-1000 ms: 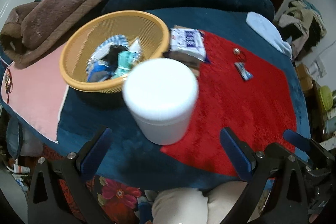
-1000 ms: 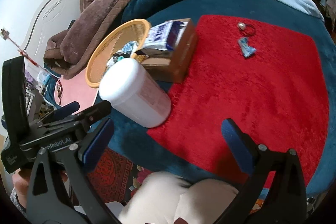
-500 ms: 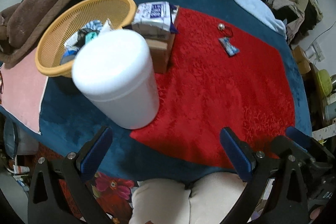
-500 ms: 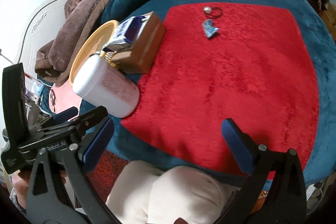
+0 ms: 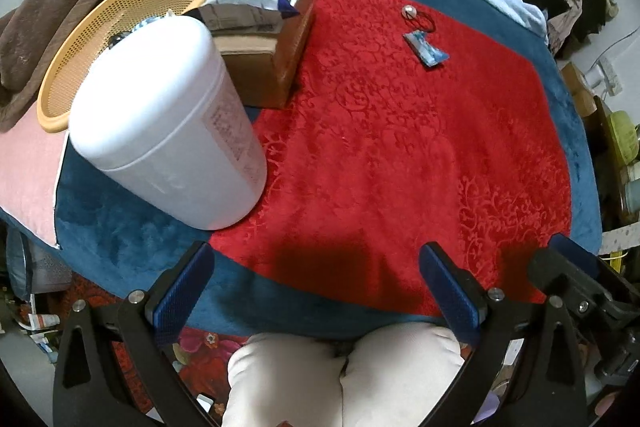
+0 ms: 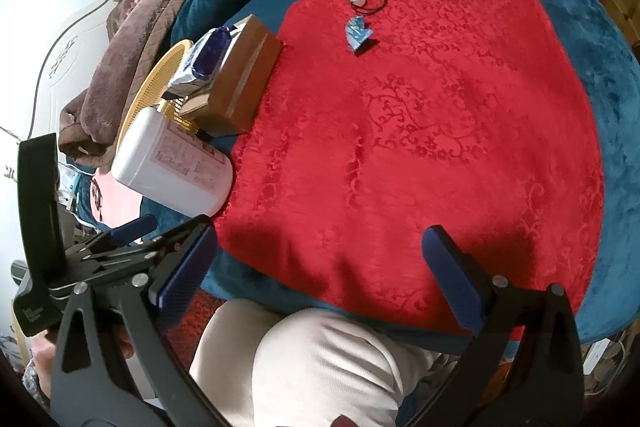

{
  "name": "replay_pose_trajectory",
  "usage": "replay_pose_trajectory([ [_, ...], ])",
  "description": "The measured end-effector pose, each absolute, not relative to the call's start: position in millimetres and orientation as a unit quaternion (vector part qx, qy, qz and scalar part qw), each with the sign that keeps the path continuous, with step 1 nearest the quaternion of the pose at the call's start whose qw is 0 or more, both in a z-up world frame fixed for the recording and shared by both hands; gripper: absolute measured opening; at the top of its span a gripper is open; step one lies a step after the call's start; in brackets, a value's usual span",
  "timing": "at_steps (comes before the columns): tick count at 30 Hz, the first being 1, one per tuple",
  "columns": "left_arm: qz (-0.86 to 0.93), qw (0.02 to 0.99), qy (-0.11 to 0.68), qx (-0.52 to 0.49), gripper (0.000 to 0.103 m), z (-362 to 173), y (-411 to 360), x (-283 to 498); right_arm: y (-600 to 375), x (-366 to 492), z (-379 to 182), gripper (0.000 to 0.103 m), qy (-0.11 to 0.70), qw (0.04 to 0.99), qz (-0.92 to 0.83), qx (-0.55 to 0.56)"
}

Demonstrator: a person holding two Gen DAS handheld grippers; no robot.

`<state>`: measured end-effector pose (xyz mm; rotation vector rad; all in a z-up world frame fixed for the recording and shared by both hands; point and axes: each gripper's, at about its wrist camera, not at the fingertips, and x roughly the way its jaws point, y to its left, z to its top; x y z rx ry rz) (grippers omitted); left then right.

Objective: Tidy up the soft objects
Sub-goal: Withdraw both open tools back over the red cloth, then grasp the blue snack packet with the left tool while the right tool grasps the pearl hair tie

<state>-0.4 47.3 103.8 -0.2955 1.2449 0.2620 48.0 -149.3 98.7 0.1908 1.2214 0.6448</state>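
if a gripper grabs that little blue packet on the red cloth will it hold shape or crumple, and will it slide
The blue packet looks thin and creased, one end lifted off the red cloth, so it probably crumples between the fingers rather than holding shape. It looks light for its size. The textured cloth would likely keep it from sliding far, though a push may flip it.

A blue plush bed [image 5: 120, 227] carries a red cloth [image 5: 400, 147]; beside the cloth stand a white jar [image 5: 160, 131], cardboard box [image 5: 272, 67] and orange basket [image 5: 120, 11].

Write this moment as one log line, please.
left tool: open, empty | right tool: open, empty | small blue packet: on red cloth
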Motion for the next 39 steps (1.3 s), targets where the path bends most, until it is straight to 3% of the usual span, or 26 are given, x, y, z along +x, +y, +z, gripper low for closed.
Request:
replay_pose_trajectory([
  [19,0.105,0.778,0.602,-0.145,0.102,77.0,26.7,38.7,-179.5,75.0,64.9,0.103,0.588,0.75,0.278,0.121],
  [39,0.072,0.801,0.568,-0.174,0.102,65.0,23.4,172.4,-210.9,172.9,54.4,0.103,0.563,0.787,0.211,0.138],
])
